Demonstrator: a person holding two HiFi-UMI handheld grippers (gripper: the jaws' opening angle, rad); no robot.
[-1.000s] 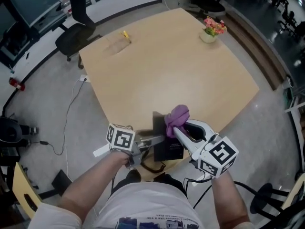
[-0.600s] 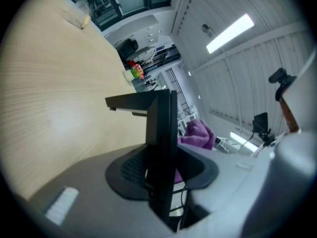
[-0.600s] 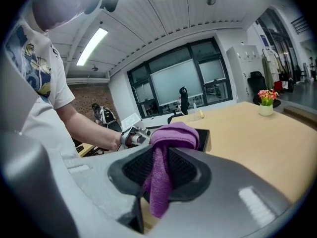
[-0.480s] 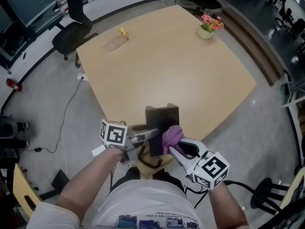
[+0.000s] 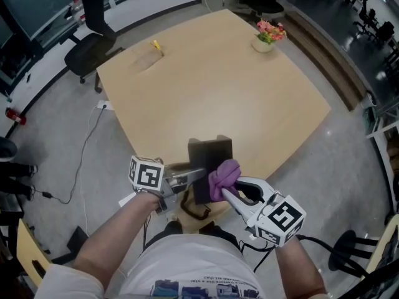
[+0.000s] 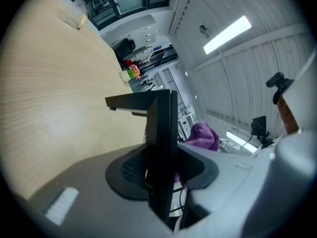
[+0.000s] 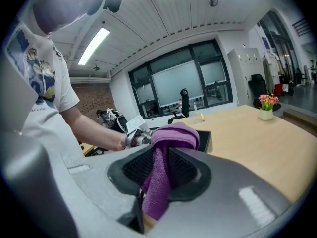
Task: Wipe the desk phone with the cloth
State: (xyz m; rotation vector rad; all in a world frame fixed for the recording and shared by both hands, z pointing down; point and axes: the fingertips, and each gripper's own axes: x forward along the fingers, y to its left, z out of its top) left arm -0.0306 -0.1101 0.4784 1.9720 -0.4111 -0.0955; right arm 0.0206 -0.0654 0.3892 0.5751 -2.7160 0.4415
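Clamping the black desk phone (image 5: pixel 210 157) between its jaws, the left gripper (image 5: pixel 196 175) is holding it at the wooden table's (image 5: pixel 218 86) near edge; the right gripper (image 5: pixel 223 190) is pinching the purple cloth (image 5: pixel 224 174) against the phone's side.

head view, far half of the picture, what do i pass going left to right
office chair → small yellow thing → pot of flowers
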